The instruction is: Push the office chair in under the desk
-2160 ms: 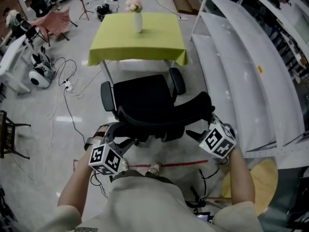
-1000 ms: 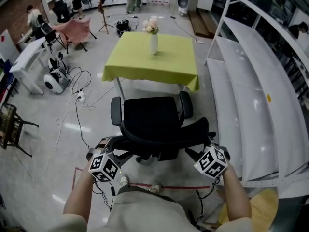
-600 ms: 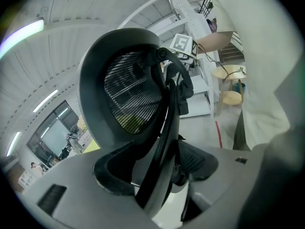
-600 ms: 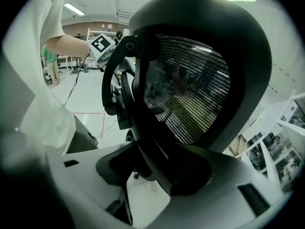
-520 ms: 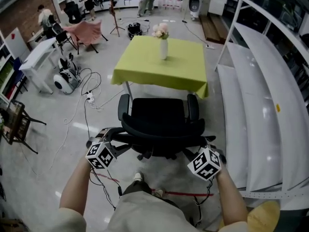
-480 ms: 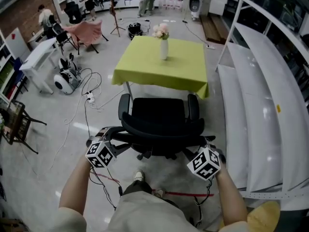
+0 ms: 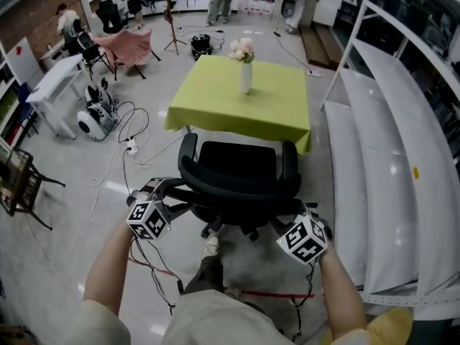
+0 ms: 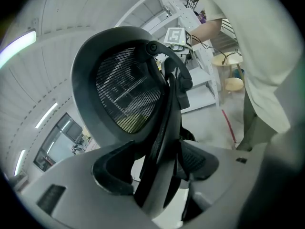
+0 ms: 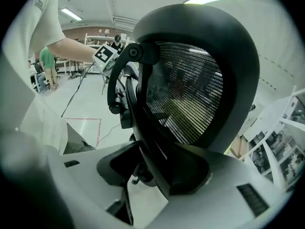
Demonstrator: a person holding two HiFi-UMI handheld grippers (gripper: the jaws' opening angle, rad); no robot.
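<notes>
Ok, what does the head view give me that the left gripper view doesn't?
Head view only: the green-clothed desk, the vase on it, and the chair seat close to the desk's near edge. Left gripper view only: the backrest mesh close up, with its frame standing between the left tongs, which have just been opening and are not clamped. Both: the backrest itself and the person's pale shirt.

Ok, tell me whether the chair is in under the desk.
Out. In the head view the chair shows its whole seat on the near side of the desk, none of it beneath the green cloth.
</notes>
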